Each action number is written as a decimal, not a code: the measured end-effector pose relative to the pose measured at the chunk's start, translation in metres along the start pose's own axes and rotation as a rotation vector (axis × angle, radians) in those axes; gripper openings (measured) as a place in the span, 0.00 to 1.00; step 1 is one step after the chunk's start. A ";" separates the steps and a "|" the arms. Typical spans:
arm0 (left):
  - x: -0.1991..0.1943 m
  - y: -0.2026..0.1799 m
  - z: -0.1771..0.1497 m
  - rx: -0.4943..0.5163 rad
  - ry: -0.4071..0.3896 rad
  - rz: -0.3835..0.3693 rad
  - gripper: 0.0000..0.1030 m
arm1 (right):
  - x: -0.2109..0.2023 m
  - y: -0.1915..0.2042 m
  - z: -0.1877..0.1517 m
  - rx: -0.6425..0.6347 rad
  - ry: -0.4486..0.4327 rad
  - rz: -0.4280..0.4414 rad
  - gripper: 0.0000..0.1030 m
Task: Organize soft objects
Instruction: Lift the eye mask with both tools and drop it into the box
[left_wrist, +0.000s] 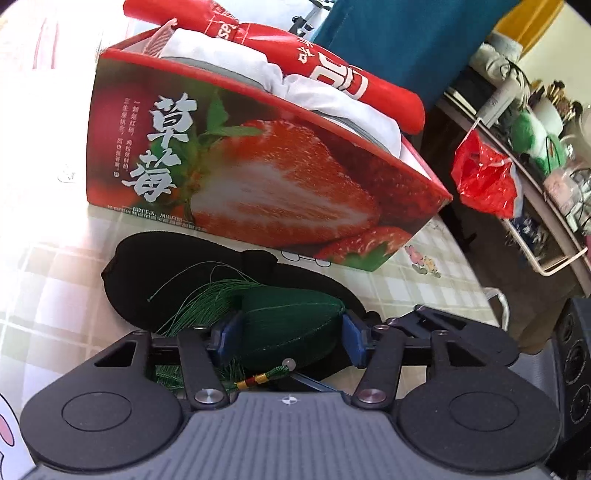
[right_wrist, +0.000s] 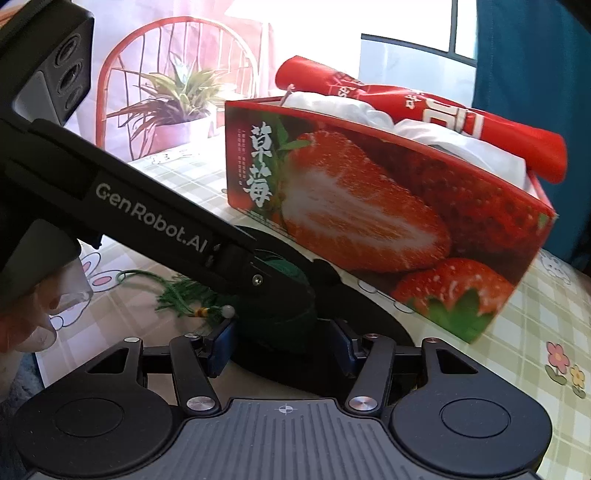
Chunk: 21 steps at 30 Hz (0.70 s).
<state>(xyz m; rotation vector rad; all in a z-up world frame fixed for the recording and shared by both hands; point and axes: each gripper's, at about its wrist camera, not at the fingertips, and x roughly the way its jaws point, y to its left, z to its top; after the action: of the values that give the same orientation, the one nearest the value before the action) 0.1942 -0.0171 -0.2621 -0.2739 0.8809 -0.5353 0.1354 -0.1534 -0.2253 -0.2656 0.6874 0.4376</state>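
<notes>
**Landmark:** strawberry box (left_wrist: 280, 177), one, red card, open-topped, standing on the checked tabletop (left_wrist: 424, 280).

**Green sachet** (left_wrist: 291, 321): one.
- Plump, ribbed and tapered.
- Just in front of the box's long printed face, lying on top of the eye mask.
- Long axis roughly parallel to that face and crosswise to the left claw.
- Tapered end toward the box's low right corner in the left wrist view.
- Loose green threads (left_wrist: 199, 306) trailing the opposite way.
- Pale bead (left_wrist: 289, 363): one, on a banded cord, on the side away from the box.

**Eye mask** (left_wrist: 166, 273): one, black, flat on the tabletop. Touching or almost touching the foot of the box, long axis along the printed face.

**White cloth** (left_wrist: 207, 48): one bundle, inside the box.

**Red cloth** (left_wrist: 332, 66): one, white lettering. Laid across the white bundle, overhanging the box rim at the right.

**Left claw** (left_wrist: 290, 332): clenched on the green sachet, one blue pad against each end. Reaching in from the side away from the box.

**Right claw** (right_wrist: 282, 341): half spread, on the side of the mask away from the box. Pads either side of the sachet's near part, with no pressing contact visible.

**Hand** (right_wrist: 33, 317): one, on the left claw's grip, far from the box.

**Potted plant** (right_wrist: 177, 96): one, beyond the box's left end.

**Red plastic bag** (left_wrist: 484, 177): one, off the tabletop, right of the box.
</notes>
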 end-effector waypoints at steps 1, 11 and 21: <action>-0.001 0.001 0.000 0.004 -0.002 -0.001 0.56 | 0.001 0.001 0.001 0.001 0.000 0.008 0.46; -0.034 -0.024 0.038 0.088 -0.095 -0.033 0.56 | -0.028 -0.005 0.030 -0.002 -0.100 -0.010 0.41; -0.083 -0.085 0.124 0.257 -0.223 -0.045 0.56 | -0.082 -0.034 0.112 -0.001 -0.289 -0.073 0.41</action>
<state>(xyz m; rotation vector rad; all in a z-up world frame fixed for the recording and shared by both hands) 0.2219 -0.0411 -0.0944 -0.1161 0.5836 -0.6404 0.1566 -0.1661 -0.0844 -0.2222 0.3934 0.3967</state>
